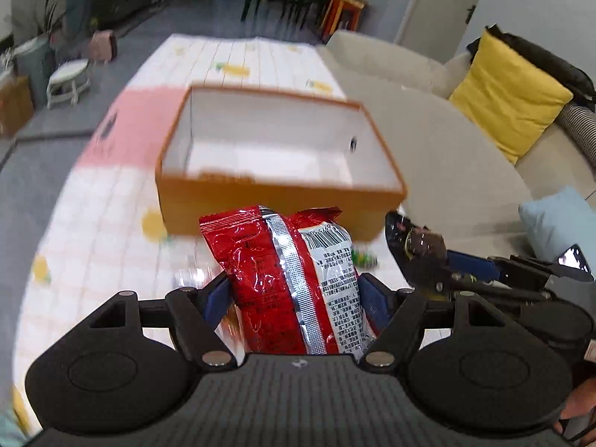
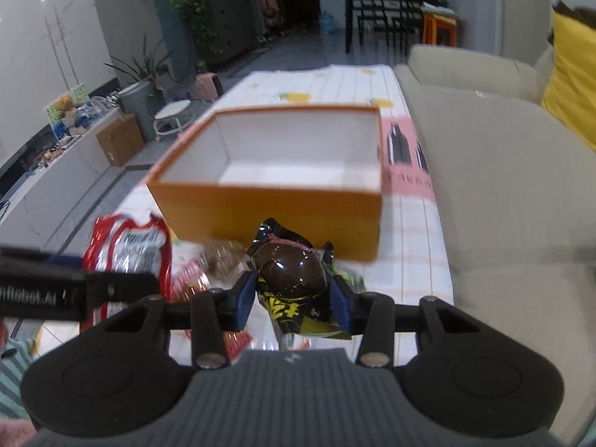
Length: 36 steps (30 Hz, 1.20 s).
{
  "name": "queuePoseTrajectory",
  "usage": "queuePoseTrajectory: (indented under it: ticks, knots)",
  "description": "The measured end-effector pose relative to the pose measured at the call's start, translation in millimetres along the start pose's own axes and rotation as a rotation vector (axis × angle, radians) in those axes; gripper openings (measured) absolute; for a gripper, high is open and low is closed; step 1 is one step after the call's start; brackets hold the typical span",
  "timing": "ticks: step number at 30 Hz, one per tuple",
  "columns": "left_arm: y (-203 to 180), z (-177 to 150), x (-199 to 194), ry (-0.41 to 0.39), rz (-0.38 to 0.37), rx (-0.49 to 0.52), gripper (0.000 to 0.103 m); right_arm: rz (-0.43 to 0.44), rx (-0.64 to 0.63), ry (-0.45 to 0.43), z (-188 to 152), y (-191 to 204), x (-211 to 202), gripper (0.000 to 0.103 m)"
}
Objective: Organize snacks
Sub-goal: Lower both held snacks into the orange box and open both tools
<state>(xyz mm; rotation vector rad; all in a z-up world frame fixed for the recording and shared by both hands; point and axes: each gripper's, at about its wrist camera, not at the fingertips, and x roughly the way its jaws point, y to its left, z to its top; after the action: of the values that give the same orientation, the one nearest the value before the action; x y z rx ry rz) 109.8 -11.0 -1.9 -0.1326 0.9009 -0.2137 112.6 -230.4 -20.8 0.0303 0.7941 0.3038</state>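
My left gripper is shut on a red snack packet and holds it above the table, just before the open orange box. My right gripper is shut on a dark brown snack packet, also just before the orange box. The box has a white inside with nothing in it. The right gripper with its dark packet shows at the right of the left wrist view. The left gripper's red packet shows at the left of the right wrist view.
The box stands on a table with a white checked cloth and a pink mat. More snack packets lie on the cloth under the grippers. A beige sofa with a yellow cushion runs along the table's right side.
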Motion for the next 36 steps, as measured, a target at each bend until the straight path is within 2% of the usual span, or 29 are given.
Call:
queuePoseTrajectory:
  ticks: [5,8,12,17,22,28,36]
  knots:
    - [1.2,51.4,-0.3,-0.035,-0.042,0.028,0.083,0.026,-0.026,0.002,43.6,1.7,5.0,0.042]
    - [0.8,79.6,9.8,-0.051,-0.014,0.069,0.083,0.044,-0.032,0.008,70.1,-1.0,15.6,0.042]
    - [2.2,112.9,31.8,-0.036,-0.02,0.092,0.083,0.017,-0.08,0.023,101.8,-2.0,38.5,0.041]
    - [3.9,142.2,74.5,-0.002,0.016,0.141,0.083,0.003,-0.127,0.099,125.4,-4.9,81.4,0.041]
    - [6.4,148.1,126.6,0.075,0.046,0.209,0.083,-0.022,-0.167,0.198,132.4,-12.7,132.8,0.041]
    - [20.9,142.5,188.0,0.195,0.078,0.207,0.083,-0.016,-0.227,0.334,126.5,-19.3,187.3,0.041]
    - [22.6,135.2,231.4,0.275,0.146,0.283,0.083,-0.063,-0.255,0.439,118.3,-21.7,230.1,0.041]
